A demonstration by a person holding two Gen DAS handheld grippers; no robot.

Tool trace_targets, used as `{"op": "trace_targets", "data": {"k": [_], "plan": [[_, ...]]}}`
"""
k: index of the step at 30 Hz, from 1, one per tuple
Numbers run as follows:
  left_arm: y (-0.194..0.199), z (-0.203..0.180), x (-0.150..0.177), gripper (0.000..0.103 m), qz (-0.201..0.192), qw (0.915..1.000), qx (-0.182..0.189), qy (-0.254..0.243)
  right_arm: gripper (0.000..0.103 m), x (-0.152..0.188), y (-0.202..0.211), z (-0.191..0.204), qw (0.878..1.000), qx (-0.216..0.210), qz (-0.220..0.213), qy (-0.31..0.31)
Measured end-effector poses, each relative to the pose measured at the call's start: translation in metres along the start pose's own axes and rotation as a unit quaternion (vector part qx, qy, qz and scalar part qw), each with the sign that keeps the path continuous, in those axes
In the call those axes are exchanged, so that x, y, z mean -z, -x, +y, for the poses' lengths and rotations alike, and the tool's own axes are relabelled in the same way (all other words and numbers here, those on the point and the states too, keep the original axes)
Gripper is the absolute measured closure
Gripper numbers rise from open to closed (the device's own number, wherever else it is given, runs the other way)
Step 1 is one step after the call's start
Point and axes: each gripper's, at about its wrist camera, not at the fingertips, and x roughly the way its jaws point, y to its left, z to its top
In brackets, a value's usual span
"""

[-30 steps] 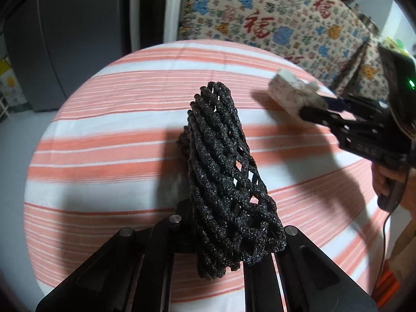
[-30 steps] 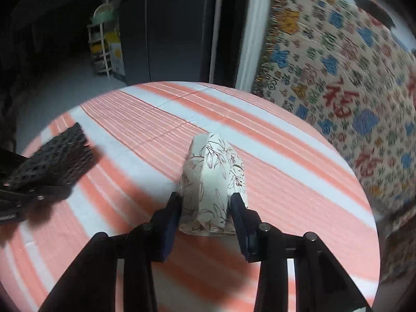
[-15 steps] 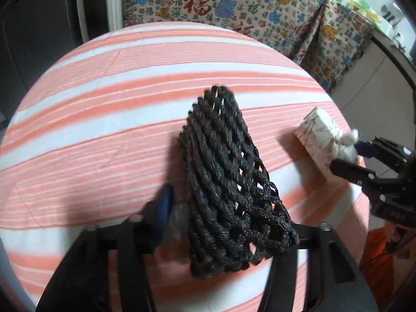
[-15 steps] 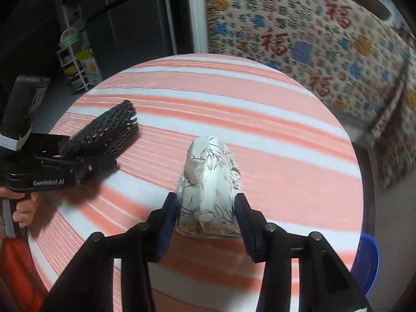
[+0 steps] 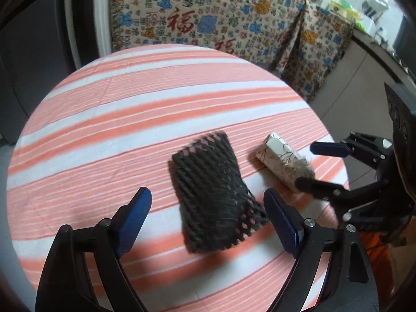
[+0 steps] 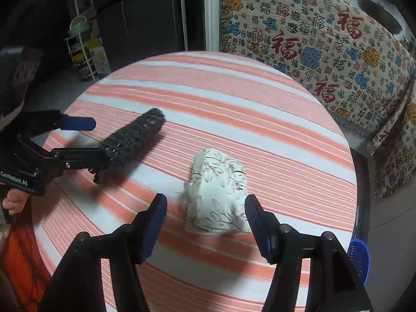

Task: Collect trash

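Observation:
A black foam net [image 5: 215,195] sits loose and blurred between the fingers of my left gripper [image 5: 206,202]. Its jaws are opening, and neither blue pad touches the net. The right wrist view shows the net [image 6: 135,140] beside the lower finger of the left gripper [image 6: 95,140]. A white tissue pack with a leaf print [image 6: 218,189] rests on the striped tablecloth [image 6: 234,98] between the fingers of my right gripper [image 6: 205,202]. Those jaws are also opening, with gaps at both pads. In the left wrist view the pack [image 5: 283,161] lies right of the net, at the right gripper [image 5: 309,165].
The round table [image 5: 130,109] has an orange and white striped cloth. Furniture under a patterned cover [image 6: 325,52] stands behind it, and a dark fridge [image 6: 145,20] and a white rack [image 6: 85,52] at back left. A blue object [image 6: 358,257] sits below the table's right edge.
Both grippers opened. The left one let go of the black net, which dropped from upright to lying low between its fingers. The right one released the tissue pack.

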Motion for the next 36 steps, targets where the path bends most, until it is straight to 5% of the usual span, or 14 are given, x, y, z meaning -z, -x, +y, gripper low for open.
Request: {"op": "trace_targets", "data": {"k": [6, 15, 20, 21, 22, 23, 25, 30, 36], "plan": [[-0.017, -0.01, 0.01, 0.014, 0.024, 0.9997, -0.001, -0.009, 0.039, -0.006, -0.022, 0.007, 0.999, 0.026, 0.034, 0.02], [-0.026, -0.006, 0.017, 0.014, 0.021, 0.9994, -0.022, 0.014, 0.039, 0.014, -0.018, -0.013, 1.0, 0.007, -0.021, -0.018], [-0.03, -0.017, 0.014, 0.015, 0.017, 0.9992, -0.034, -0.012, 0.039, -0.002, -0.015, -0.006, 1.0, 0.009, -0.004, 0.006], [-0.033, -0.018, 0.014, 0.025, 0.019, 0.9992, -0.033, -0.013, 0.04, -0.004, -0.019, -0.006, 1.0, 0.006, 0.009, 0.006], [-0.036, -0.018, 0.015, 0.059, 0.02, 0.9993, -0.029, -0.013, 0.06, -0.005, -0.026, -0.005, 0.999, 0.003, 0.033, 0.007], [-0.038, -0.016, 0.016, 0.077, 0.025, 0.9993, -0.025, -0.01, 0.062, -0.004, -0.031, -0.005, 0.999, 0.005, 0.048, 0.006], [-0.032, -0.014, 0.016, 0.09, 0.012, 0.9996, -0.023, -0.011, 0.066, -0.002, -0.023, -0.005, 0.999, 0.008, 0.036, -0.011], [-0.014, -0.017, 0.013, 0.096, -0.012, 0.9999, 0.008, 0.006, 0.066, 0.01, 0.009, -0.011, 0.998, -0.018, 0.003, -0.053], [0.004, -0.063, 0.003, 0.096, -0.029, 0.9982, 0.046, -0.024, 0.066, 0.021, 0.04, -0.044, 0.994, -0.026, -0.019, -0.103]]}}
